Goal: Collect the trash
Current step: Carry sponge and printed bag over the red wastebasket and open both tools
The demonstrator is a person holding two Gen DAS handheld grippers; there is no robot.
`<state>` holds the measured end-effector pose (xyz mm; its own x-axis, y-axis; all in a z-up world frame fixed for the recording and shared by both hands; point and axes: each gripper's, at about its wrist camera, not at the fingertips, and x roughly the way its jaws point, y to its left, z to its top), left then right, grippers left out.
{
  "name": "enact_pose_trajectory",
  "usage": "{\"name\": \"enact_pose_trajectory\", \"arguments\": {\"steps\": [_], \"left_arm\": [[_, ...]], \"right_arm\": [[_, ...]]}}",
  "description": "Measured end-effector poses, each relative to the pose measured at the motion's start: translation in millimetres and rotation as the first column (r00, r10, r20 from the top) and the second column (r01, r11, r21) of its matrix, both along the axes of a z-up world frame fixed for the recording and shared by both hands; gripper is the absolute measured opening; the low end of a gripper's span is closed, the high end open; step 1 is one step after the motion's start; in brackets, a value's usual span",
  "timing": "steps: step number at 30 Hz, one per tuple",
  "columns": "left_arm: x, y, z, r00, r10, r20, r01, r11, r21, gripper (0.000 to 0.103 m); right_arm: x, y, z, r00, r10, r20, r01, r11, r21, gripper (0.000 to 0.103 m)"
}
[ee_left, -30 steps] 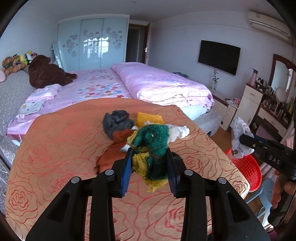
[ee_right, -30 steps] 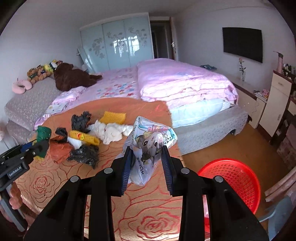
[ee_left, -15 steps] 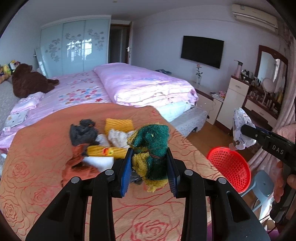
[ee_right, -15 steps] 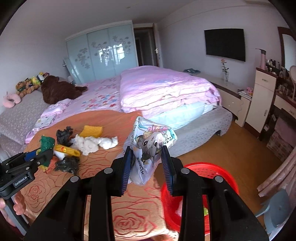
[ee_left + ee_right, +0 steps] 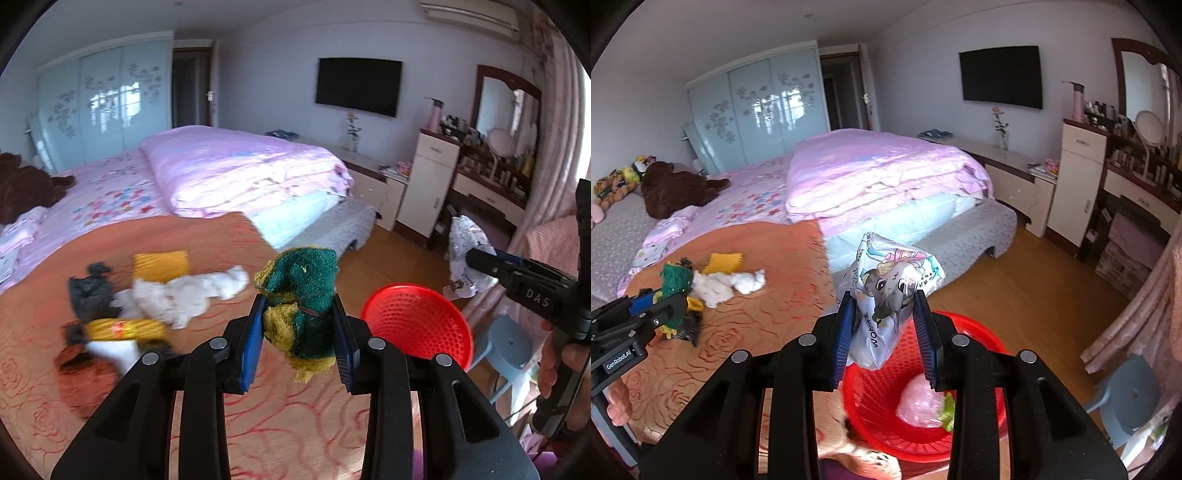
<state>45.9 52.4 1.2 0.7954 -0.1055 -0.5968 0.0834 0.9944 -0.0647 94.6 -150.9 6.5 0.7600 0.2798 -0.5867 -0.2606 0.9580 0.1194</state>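
From the left wrist camera, the left gripper point(image 5: 298, 328) is squeezed shut on a green and yellow scrubbing pad point(image 5: 301, 306). The pad hangs above the orange cloth point(image 5: 229, 417) on the table. The red basket point(image 5: 419, 325) sits lower down and to the right of the pad, past the table edge. More trash lies to the left: white tissues point(image 5: 192, 291), a yellow wrapper point(image 5: 125, 328) and a black lump point(image 5: 90, 295). Far right, the right gripper point(image 5: 476, 260) holds a crinkly bag.

From the right wrist camera, the right gripper point(image 5: 884, 325) is pinched on the cartoon bag point(image 5: 886, 295), whose long side hangs downward. The basket point(image 5: 882, 398) is right under it, with a pink lump point(image 5: 918, 404) already inside. So the right hand is much nearer the basket. It likely only needs to let go, while the left gripper point(image 5: 661, 312) probably has to travel sideways first.
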Motion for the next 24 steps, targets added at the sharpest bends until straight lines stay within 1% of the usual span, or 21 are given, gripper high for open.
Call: {"name": "enact_pose_trajectory", "arguments": {"steps": [7,11,15,18,24], "left_arm": [[32,-43,-19,0.991,-0.11,-0.076,0.107,0.993,-0.038,0.033],[45,-65,-31,0.98,-0.166,-0.111,0.162,0.986,-0.037,0.033],[57,-87,-45,0.964,-0.218,-0.155,0.213,0.976,-0.044,0.033],[63,-101,-54,0.952,-0.247,-0.179,0.244,0.969,-0.038,0.033],[67,-120,-67,0.939,-0.274,-0.207,0.275,0.961,-0.02,0.034]], "right_arm": [[5,-24,-21,0.997,-0.058,-0.044,0.057,0.998,-0.013,0.032],[9,-38,-30,0.994,-0.086,-0.072,0.085,0.996,-0.011,0.032],[14,-51,-41,0.989,-0.109,-0.105,0.109,0.994,-0.003,0.032],[19,-58,-50,0.983,-0.11,-0.15,0.114,0.993,0.021,0.032],[27,-60,-67,0.971,-0.115,-0.209,0.119,0.993,0.004,0.033]]}}
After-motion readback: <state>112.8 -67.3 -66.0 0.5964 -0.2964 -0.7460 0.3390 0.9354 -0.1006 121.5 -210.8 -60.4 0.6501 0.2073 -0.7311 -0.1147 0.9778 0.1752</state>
